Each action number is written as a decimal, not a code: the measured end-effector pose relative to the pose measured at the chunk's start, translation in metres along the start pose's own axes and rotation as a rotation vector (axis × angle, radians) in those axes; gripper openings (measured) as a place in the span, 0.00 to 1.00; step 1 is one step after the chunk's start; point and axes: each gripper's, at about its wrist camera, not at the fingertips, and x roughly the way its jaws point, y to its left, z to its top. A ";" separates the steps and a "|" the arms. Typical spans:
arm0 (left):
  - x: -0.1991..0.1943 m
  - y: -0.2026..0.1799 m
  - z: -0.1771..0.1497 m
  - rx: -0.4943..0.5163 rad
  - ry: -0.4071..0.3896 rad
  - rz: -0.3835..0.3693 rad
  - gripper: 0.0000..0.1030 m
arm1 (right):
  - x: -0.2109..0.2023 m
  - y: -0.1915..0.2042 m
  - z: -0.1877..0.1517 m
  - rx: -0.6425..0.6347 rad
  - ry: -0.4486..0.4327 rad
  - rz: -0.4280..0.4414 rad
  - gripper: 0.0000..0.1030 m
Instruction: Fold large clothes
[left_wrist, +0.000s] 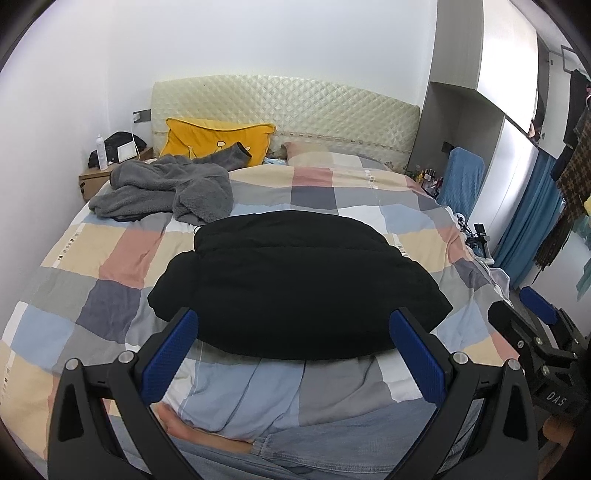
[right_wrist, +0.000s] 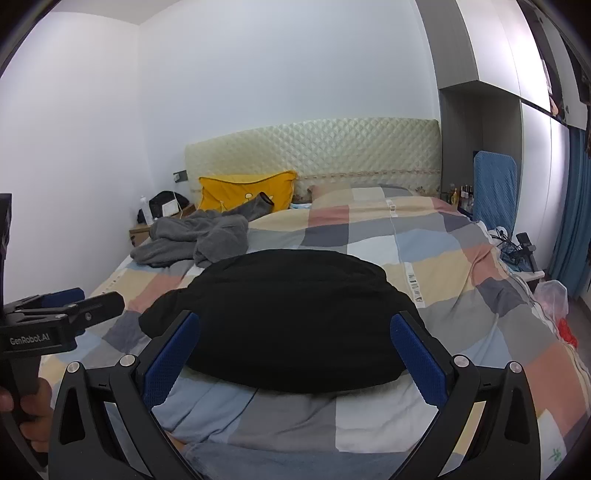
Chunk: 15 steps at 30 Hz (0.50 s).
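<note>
A black puffy jacket (left_wrist: 299, 280) lies folded into a compact bundle on the checked quilt (left_wrist: 122, 258) near the foot of the bed. It also shows in the right wrist view (right_wrist: 288, 317). My left gripper (left_wrist: 293, 343) is open and empty, held just short of the jacket's near edge. My right gripper (right_wrist: 295, 347) is open and empty too, also just before the jacket. The right gripper shows at the right of the left wrist view (left_wrist: 517, 314). A grey fleece garment (left_wrist: 166, 188) lies crumpled at the far left of the bed.
A yellow pillow (left_wrist: 218, 138) leans on the cream quilted headboard (left_wrist: 295, 107). A wooden nightstand (left_wrist: 92, 181) stands at the far left. A blue chair back (left_wrist: 463, 181), wardrobe and blue curtain (left_wrist: 528, 218) line the right side.
</note>
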 end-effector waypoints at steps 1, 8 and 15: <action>0.000 0.000 0.000 -0.001 0.000 -0.002 1.00 | 0.000 0.000 0.000 -0.001 0.000 -0.001 1.00; -0.001 -0.003 0.004 -0.003 0.011 -0.037 1.00 | -0.003 0.002 -0.001 -0.013 -0.004 -0.021 1.00; 0.000 0.000 0.004 0.010 0.009 -0.027 1.00 | 0.000 0.002 -0.006 -0.030 0.008 -0.028 1.00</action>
